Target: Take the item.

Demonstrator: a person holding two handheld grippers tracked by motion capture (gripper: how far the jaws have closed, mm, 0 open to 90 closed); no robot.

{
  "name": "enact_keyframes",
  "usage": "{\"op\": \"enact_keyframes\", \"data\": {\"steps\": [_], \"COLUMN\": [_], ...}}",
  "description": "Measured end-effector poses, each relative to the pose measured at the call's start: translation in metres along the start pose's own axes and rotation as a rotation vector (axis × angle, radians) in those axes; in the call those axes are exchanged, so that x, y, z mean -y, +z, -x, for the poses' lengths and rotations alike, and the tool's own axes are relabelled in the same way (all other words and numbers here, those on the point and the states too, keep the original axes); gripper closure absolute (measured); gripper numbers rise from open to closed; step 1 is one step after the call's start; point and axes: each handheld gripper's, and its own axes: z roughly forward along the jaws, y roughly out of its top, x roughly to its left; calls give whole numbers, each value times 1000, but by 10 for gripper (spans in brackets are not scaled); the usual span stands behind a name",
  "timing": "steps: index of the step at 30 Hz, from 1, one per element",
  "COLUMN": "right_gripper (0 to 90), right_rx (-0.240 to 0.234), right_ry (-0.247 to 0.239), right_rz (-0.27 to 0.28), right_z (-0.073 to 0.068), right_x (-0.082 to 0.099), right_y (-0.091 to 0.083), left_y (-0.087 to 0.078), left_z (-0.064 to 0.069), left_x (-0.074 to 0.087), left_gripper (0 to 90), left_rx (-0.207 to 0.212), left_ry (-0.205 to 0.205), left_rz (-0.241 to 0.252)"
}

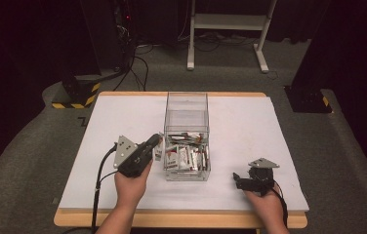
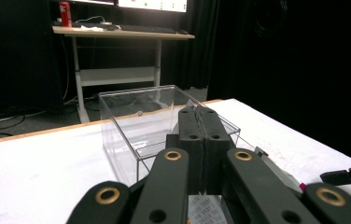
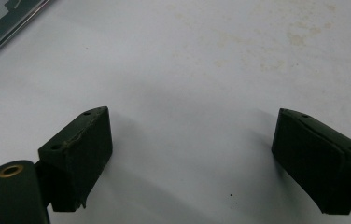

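Note:
A clear plastic box [image 1: 186, 113] stands in the middle of the white table top [image 1: 250, 126]. Several white and red packets [image 1: 186, 157] lie in its near end, and its far end is bare. My left gripper [image 1: 156, 141] sits at the box's near left corner, pointing toward it. In the left gripper view the gripper [image 2: 200, 113] has its jaws pressed flat together, with the box [image 2: 131, 123] ahead and packets [image 2: 276, 170] below right. Whether something thin is pinched is unclear. My right gripper [image 1: 240, 179] rests low on the table right of the box. It [image 3: 192, 140] stands wide open over bare table.
Beyond the table stands a white desk frame [image 1: 228, 22] on grey carpet. A yellow-and-black striped base [image 1: 76, 95] sits at the back left and a black stand foot [image 1: 308, 100] at the back right. The table's wooden front edge [image 1: 181, 218] runs near my hands.

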Motion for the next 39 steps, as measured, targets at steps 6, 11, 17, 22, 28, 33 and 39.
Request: {"op": "enact_keyframes", "data": {"steps": [6, 11, 17, 22, 28, 33, 39], "right_gripper": [122, 122, 121, 120, 121, 121, 121], "right_rx": [0, 0, 0, -2, -3, -3, -3], "right_ry": [-1, -3, 0, 2, 2, 2, 2], "right_rz": [0, 0, -2, -2, -2, -2, -2], "right_z": [0, 0, 0, 0, 0, 0, 0], "right_x": [0, 0, 0, 0, 0, 0, 0], "right_y": [0, 0, 0, 0, 0, 0, 0], "left_y": [-3, -5, -7, -8, -10, -11, -11], "left_z": [-5, -8, -12, -14, -17, -18, -22], "left_x": [0, 1, 3, 4, 6, 8, 13], "left_gripper": [896, 896, 896, 895, 895, 895, 896], "left_rx": [-10, -17, -26, -32, -42, -46, -49], "left_ry": [0, -4, 1, 5, 8, 12, 14], "left_rz": [-2, -5, -10, -13, -19, -25, -38]}}
